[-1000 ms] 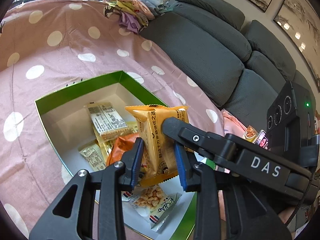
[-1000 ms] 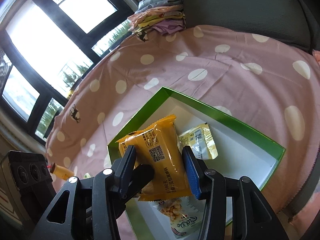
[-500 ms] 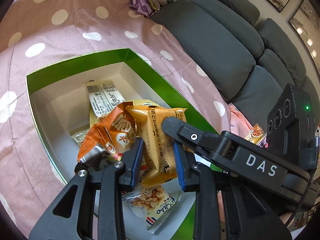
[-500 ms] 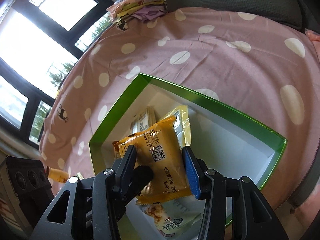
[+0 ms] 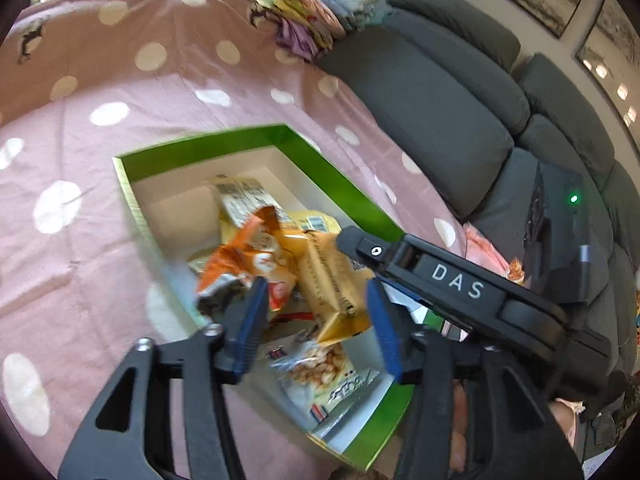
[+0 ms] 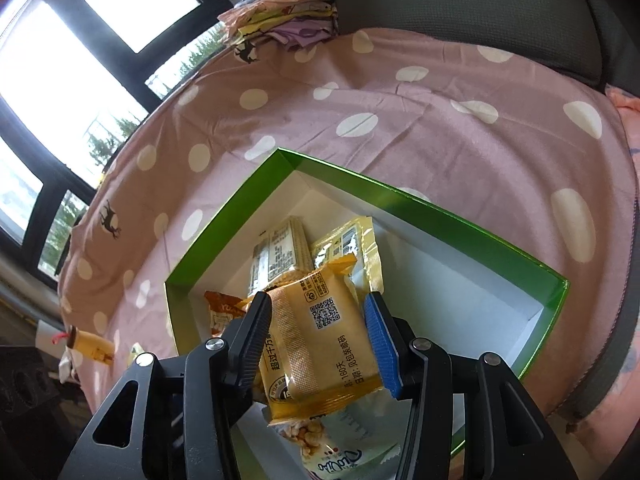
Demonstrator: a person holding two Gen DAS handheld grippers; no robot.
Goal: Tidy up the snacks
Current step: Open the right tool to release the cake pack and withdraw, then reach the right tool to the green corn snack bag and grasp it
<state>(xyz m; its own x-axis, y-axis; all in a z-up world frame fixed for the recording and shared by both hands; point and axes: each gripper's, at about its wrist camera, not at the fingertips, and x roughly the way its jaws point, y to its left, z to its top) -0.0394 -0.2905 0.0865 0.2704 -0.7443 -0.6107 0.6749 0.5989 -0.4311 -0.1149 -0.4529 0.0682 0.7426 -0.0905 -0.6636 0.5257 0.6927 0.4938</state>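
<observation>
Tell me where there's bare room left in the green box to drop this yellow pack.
The white floor along the box's right wall, beyond the gold packet, is bare. So is the far corner behind the bar. The near end, under the right claw and its pack, is piled up.

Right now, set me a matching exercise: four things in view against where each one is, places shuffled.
Things:
1 yellow pack
2 peanut pack
3 orange packet
4 folded cloths

Places:
A on the floor of the green box, nearest end
B far edge of the dotted cover
C between the right tongs
D in that box, ahead of the open left tongs

Pairs: 1-C, 2-A, 3-D, 4-B
</observation>
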